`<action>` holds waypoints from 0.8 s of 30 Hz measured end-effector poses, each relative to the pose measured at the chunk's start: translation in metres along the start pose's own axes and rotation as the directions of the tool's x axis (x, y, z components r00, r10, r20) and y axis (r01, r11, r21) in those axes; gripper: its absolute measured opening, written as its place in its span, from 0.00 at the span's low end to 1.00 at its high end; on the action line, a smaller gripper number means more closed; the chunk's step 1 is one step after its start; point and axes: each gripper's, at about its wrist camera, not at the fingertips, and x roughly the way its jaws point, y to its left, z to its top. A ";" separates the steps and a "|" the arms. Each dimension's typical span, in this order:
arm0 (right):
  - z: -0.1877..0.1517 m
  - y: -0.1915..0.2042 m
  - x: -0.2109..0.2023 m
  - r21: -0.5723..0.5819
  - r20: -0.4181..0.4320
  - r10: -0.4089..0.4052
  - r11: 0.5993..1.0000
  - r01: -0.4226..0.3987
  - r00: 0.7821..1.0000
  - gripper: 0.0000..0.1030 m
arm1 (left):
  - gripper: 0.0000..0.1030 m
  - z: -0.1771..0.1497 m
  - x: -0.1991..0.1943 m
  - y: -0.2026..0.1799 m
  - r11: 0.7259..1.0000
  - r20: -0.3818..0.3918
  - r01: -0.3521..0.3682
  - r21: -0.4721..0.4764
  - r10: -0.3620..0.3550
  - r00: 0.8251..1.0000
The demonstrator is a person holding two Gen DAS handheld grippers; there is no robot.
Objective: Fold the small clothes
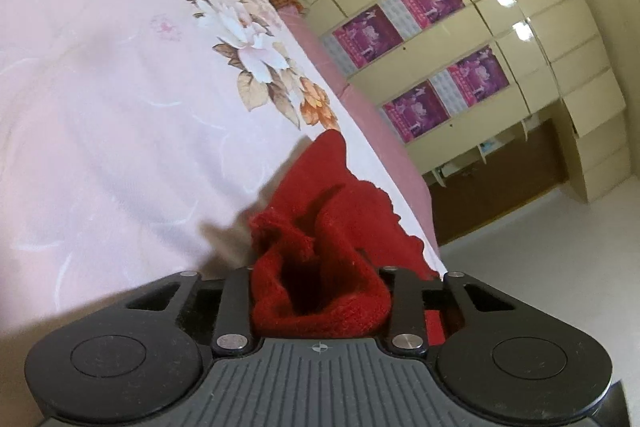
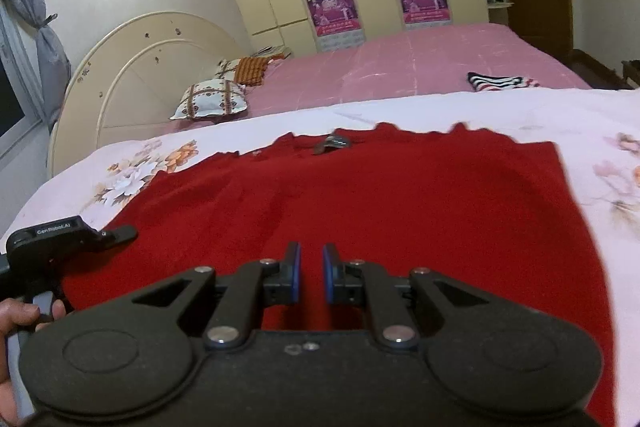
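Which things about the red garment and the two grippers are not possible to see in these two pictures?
- Left gripper fingertips: left wrist view, bunched red garment covers them.
- Garment's near hem: right wrist view, right gripper body hides it.
- Whether the right gripper's pads touch the garment: right wrist view, angle does not show.
- Small dark object at the garment's far edge: blurred, too small.
- Striped cloth: too far to identify.

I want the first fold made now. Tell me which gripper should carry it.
Left, probably. The left gripper is already shut on a bunched edge of the red sweater, ready to lift it over. The right gripper holds nothing, its jaws slightly apart above the flat cloth.
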 end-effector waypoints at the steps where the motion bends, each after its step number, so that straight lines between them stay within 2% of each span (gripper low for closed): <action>1: 0.001 0.003 0.003 -0.003 -0.003 0.004 1.000 -0.004 1.000 0.12 | 0.18 0.000 0.001 0.003 1.000 -0.001 0.006 -0.010 -0.006 1.000; 3: 0.003 0.009 0.008 -0.014 -0.006 0.011 1.000 -0.011 1.000 0.11 | 0.16 0.001 -0.006 0.010 0.994 0.048 0.089 -0.070 -0.086 0.995; 5: 0.005 0.014 0.008 -0.035 -0.001 0.017 0.999 -0.017 1.000 0.11 | 0.16 -0.001 -0.012 0.010 0.988 0.083 0.142 -0.064 -0.137 0.987; 7: 0.004 0.019 0.014 -0.084 -0.012 -0.003 0.996 0.002 1.000 0.11 | 0.16 -0.003 -0.004 0.015 0.995 0.057 0.090 -0.052 -0.087 0.995; 8: 0.002 0.020 0.022 -0.105 -0.047 -0.036 0.994 0.031 0.998 0.10 | 0.16 -0.004 -0.001 0.021 0.994 0.048 0.080 -0.073 -0.077 0.996; 9: 0.000 0.020 0.031 -0.119 -0.081 -0.053 0.992 0.043 0.995 0.08 | 0.16 -0.002 -0.001 0.021 0.992 0.051 0.095 -0.080 -0.091 0.994; 11: -0.001 0.019 0.029 -0.131 -0.069 -0.047 0.991 0.038 0.996 0.08 | 0.16 -0.001 0.002 0.017 0.995 0.038 0.077 -0.056 -0.075 0.996; 16: -0.005 0.023 0.026 -0.155 -0.061 -0.066 0.986 0.056 0.996 0.08 | 0.16 0.007 0.003 0.008 0.994 0.016 0.102 -0.025 -0.102 0.995; 20: -0.004 0.016 0.031 -0.115 -0.055 -0.052 0.992 0.045 0.997 0.08 | 0.16 0.019 -0.002 -0.024 0.988 0.007 0.151 0.036 -0.151 0.989; 24: -0.001 0.007 0.031 -0.031 -0.058 -0.022 0.999 0.020 0.998 0.07 | 0.16 0.019 -0.003 -0.089 0.954 -0.043 0.267 0.133 -0.264 0.964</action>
